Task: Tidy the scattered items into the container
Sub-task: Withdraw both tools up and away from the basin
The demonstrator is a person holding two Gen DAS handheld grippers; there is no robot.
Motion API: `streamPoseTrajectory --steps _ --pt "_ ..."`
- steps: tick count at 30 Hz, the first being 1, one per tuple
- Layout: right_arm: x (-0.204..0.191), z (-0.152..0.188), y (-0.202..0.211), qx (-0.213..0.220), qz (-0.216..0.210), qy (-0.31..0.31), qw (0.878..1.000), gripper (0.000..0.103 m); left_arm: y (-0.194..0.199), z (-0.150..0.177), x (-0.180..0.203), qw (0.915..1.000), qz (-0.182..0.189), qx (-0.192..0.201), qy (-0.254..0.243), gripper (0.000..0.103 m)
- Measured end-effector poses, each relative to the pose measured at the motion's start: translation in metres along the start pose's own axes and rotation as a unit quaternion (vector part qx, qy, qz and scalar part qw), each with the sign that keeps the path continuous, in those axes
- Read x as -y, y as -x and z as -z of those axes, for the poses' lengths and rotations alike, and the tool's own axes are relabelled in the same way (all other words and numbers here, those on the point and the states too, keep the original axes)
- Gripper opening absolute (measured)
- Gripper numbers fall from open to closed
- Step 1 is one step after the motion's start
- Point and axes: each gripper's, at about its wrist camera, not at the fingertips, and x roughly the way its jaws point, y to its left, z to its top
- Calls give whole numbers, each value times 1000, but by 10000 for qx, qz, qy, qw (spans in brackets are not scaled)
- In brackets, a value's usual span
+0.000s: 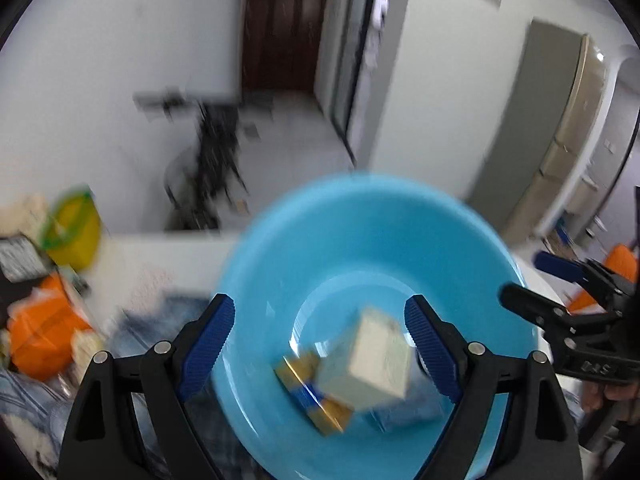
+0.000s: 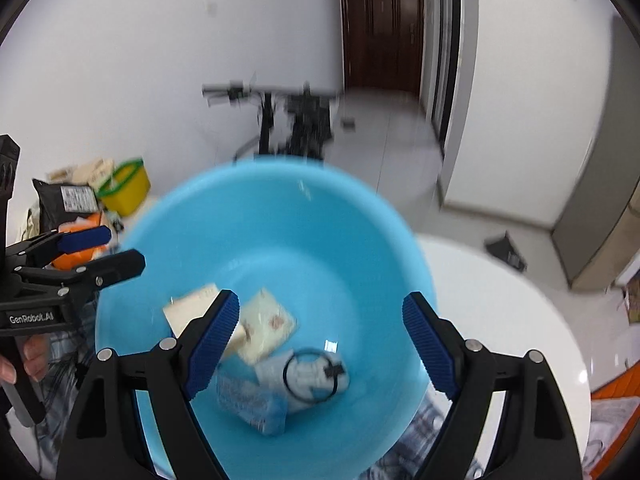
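Observation:
A round blue basin fills the lower middle of both views, somewhat blurred. In it lie a cream box, a yellow and blue pack and a pale blue packet. My left gripper hangs open above the basin with nothing between its fingers. From the right wrist, the basin also holds a cream packet and a black ring on a white item. My right gripper stands open over it, empty. Each gripper shows at the other view's edge: the right and the left.
A yellow basket with a green rim, a black packet and an orange bag sit to the left. The basin rests on a white round table over a patterned cloth. A hand holds the left gripper's handle.

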Motion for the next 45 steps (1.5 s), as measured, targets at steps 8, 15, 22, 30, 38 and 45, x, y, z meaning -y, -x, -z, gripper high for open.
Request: streamPoseTrajectory --steps 8,15,22,30,38,45 --pt "-16 7 30 689 136 5 9975 103 33 20 7 9868 -705 1444 190 103" --pt "-5 9 36 662 206 -210 9974 103 46 31 22 9896 -478 1351 -139 103" --pt "8 19 68 1023 323 -521 9929 103 73 44 41 9863 -617 1436 -520 103" --pt "-11 49 128 1319 101 -141 9911 103 123 70 52 9878 -610 1363 -447 103" --pt "-17 84 177 1314 -297 -227 9906 103 188 95 63 9862 -290 1544 -526 103" --pt "-31 92 210 1584 -138 51 9873 103 216 105 72 9822 -336 1673 -779 103"
